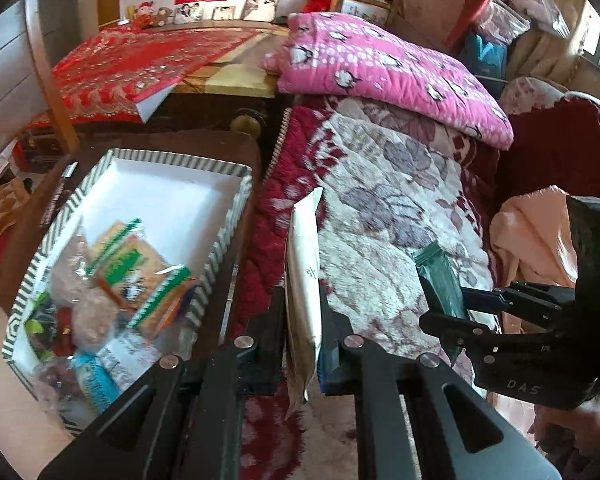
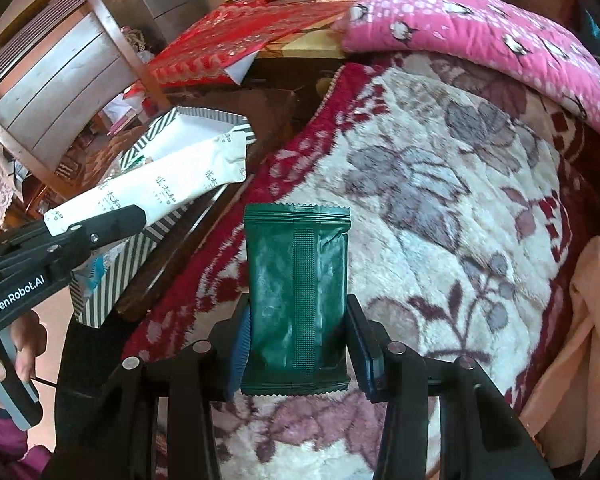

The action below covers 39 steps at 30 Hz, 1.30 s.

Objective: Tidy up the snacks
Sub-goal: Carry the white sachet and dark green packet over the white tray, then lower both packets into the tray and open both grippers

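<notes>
Over a bed's floral red-and-cream quilted blanket (image 2: 440,200), the left claw (image 1: 304,332) clamps a white foil packet (image 1: 302,264) beside a striped cardboard box (image 1: 228,216), the right claw (image 2: 298,344) pinching a dark green foil sachet (image 2: 298,280).

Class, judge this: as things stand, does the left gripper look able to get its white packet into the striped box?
Probably yes. The left gripper holds the white packet just beside the striped box, whose far half is bare, with nothing between them.
</notes>
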Each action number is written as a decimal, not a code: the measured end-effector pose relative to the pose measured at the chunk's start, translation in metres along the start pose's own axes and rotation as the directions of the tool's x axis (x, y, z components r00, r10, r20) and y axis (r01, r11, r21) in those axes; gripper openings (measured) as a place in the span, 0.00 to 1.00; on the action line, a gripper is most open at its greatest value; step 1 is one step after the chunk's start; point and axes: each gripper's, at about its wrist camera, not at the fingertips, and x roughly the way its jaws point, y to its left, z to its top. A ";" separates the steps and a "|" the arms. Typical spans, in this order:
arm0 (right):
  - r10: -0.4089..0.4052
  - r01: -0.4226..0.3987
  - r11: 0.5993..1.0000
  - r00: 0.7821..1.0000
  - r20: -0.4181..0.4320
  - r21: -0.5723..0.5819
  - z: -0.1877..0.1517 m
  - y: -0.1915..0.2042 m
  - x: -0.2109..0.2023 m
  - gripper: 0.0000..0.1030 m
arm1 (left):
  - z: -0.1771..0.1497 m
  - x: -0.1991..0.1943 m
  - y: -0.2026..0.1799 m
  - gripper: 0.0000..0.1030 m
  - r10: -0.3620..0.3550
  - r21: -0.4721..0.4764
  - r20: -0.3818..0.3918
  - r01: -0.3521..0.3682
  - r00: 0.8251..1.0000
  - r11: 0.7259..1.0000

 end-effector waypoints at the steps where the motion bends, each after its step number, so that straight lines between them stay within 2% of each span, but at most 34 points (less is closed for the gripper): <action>1: 0.002 -0.002 1.000 1.000 0.000 -0.010 0.002 0.004 0.001 0.46 | 0.001 -0.003 0.004 0.12 0.006 -0.006 0.005 -0.005 1.000 1.000; 12: 0.046 -0.046 0.991 0.999 -0.005 -0.122 0.038 0.053 0.015 0.46 | 0.006 -0.044 0.064 0.12 0.102 -0.099 0.069 -0.095 0.992 0.991; 20: 0.089 -0.090 0.972 0.996 -0.015 -0.217 0.068 0.102 0.028 0.46 | -0.004 -0.064 0.123 0.12 0.194 -0.203 0.067 -0.177 0.979 0.963; 25: 0.110 -0.117 0.957 0.993 -0.043 -0.265 0.084 0.132 0.046 0.46 | -0.016 -0.060 0.153 0.12 0.234 -0.257 0.035 -0.217 0.972 0.942; 29: 0.129 -0.142 0.946 0.990 -0.066 -0.292 0.096 0.154 0.060 0.46 | -0.021 -0.051 0.162 0.12 0.250 -0.267 0.007 -0.239 0.968 0.934; 39: 0.114 -0.154 0.921 0.985 -0.132 -0.357 0.116 0.202 0.102 0.46 | -0.030 -0.032 0.171 0.12 0.279 -0.272 -0.035 -0.278 0.960 0.921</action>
